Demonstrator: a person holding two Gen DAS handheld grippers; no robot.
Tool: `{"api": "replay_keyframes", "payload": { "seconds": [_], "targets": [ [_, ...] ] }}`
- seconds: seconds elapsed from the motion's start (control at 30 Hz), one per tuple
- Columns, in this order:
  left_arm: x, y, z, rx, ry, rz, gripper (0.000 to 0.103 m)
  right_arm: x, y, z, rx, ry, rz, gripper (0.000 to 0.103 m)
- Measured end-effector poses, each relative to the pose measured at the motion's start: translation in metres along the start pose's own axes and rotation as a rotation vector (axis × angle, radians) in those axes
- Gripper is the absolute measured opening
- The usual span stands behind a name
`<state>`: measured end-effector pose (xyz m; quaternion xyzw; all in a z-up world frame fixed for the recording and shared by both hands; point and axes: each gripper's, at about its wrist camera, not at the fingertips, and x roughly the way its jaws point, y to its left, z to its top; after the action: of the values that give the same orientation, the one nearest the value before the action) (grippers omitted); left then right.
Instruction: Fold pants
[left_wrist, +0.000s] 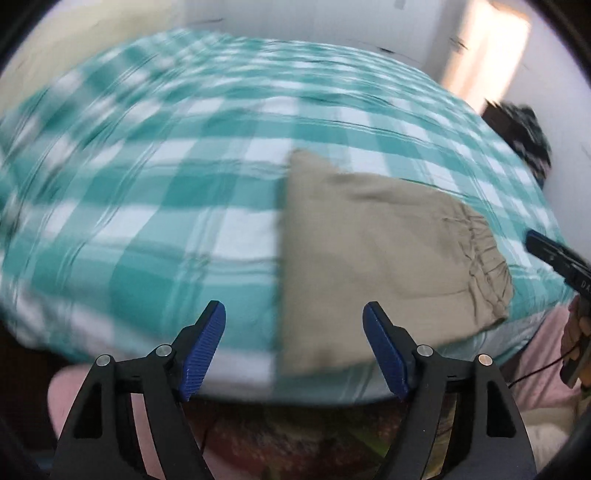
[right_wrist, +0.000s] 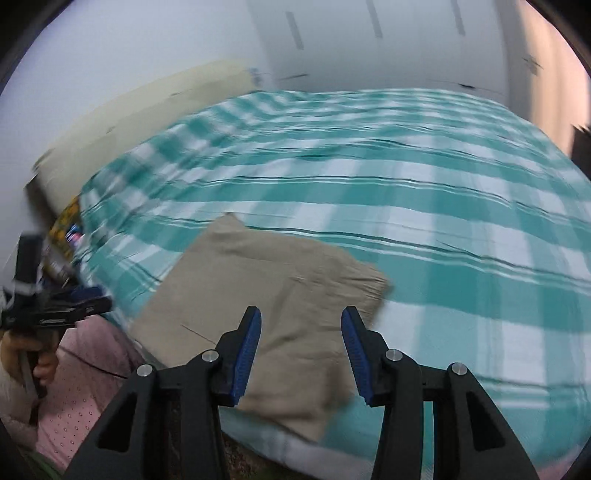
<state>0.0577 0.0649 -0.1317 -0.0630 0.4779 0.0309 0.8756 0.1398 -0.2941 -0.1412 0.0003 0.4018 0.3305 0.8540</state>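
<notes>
Pants (left_wrist: 384, 251) of plain khaki cloth lie folded into a compact, roughly rectangular packet on the bed (left_wrist: 147, 206), near its front edge. The surface is mostly smooth, with a few soft creases. The gathered, puckered waistband (left_wrist: 476, 251) shows along the packet's edge at about 3 o'clock in the left wrist view. A straight fold forms the opposite edge, at 9 o'clock.

In the left wrist view the packet's long axis runs from about 11 o'clock to 5 o'clock. In the right wrist view it appears as a slanted rectangle (right_wrist: 273, 302) with one corner pointing to 12 o'clock. It lies flat, with the near end reaching the mattress edge.

Left gripper (left_wrist: 293, 347) hovers above the packet's near left corner, its blue pads (left_wrist: 205, 350) set wide apart with nothing between them. Right gripper (right_wrist: 301, 354) hangs over the near part of the pants, its pads also apart and clear of the cloth.

Green-and-white checked bedding covers the mattress all round; both views are blurred. A cream pillow (right_wrist: 147, 110) lies at the far left of the bed in the right wrist view, by a white wall (right_wrist: 332, 40). The person's pink dotted clothing (right_wrist: 85, 387) shows below the bed edge. A dark bundle (left_wrist: 524, 129) sits at 2 o'clock in the left wrist view. Nothing lies on the pants.
</notes>
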Motion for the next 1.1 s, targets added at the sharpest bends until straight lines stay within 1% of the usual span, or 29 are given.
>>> {"api": "replay_keyframes", "payload": {
  "seconds": [0.07,0.1,0.13,0.17,0.2,0.23,0.33,0.5,0.63,0.77,0.93,1.03,1.1],
  "targets": [
    [0.023,-0.018,0.004,0.059,0.014,0.02,0.078,0.018,0.005,-0.013,-0.049,0.016,0.0,0.046],
    [0.045,-0.027,0.004,0.087,0.058,0.037,0.078,0.032,0.004,-0.022,-0.072,0.058,-0.016,0.046],
    [0.062,-0.032,0.002,0.098,0.101,0.047,0.079,0.054,0.001,-0.034,-0.088,0.145,-0.057,0.044],
    [0.073,-0.035,-0.001,0.102,0.119,0.056,0.083,0.066,-0.004,-0.046,-0.097,0.191,-0.082,0.043],
    [0.08,-0.037,-0.003,0.104,0.121,0.079,0.085,0.068,-0.006,-0.05,-0.092,0.178,-0.078,0.043],
    [0.081,-0.036,-0.005,0.097,0.1,0.091,0.086,0.065,-0.007,-0.052,-0.084,0.15,-0.069,0.043],
    [0.08,-0.032,-0.003,0.077,0.112,0.081,0.087,0.062,-0.007,-0.051,-0.08,0.161,-0.08,0.043],
    [0.082,-0.033,-0.003,0.067,0.116,0.088,0.09,0.063,-0.007,-0.057,-0.053,0.138,-0.072,0.043],
    [0.08,-0.036,-0.006,0.07,0.115,0.094,0.09,0.067,-0.005,-0.053,-0.058,0.133,-0.078,0.043],
    [0.08,-0.036,-0.006,0.065,0.112,0.089,0.09,0.068,-0.005,-0.053,-0.059,0.131,-0.08,0.043],
    [0.081,-0.028,-0.008,0.024,0.121,0.053,0.093,0.067,-0.005,-0.053,-0.057,0.137,-0.079,0.043],
    [0.084,-0.027,-0.007,0.013,0.131,0.044,0.094,0.066,-0.005,-0.053,-0.06,0.135,-0.082,0.043],
    [0.082,-0.027,-0.007,0.016,0.128,0.047,0.094,0.065,-0.005,-0.048,-0.052,0.154,-0.082,0.043]
  ]
}}
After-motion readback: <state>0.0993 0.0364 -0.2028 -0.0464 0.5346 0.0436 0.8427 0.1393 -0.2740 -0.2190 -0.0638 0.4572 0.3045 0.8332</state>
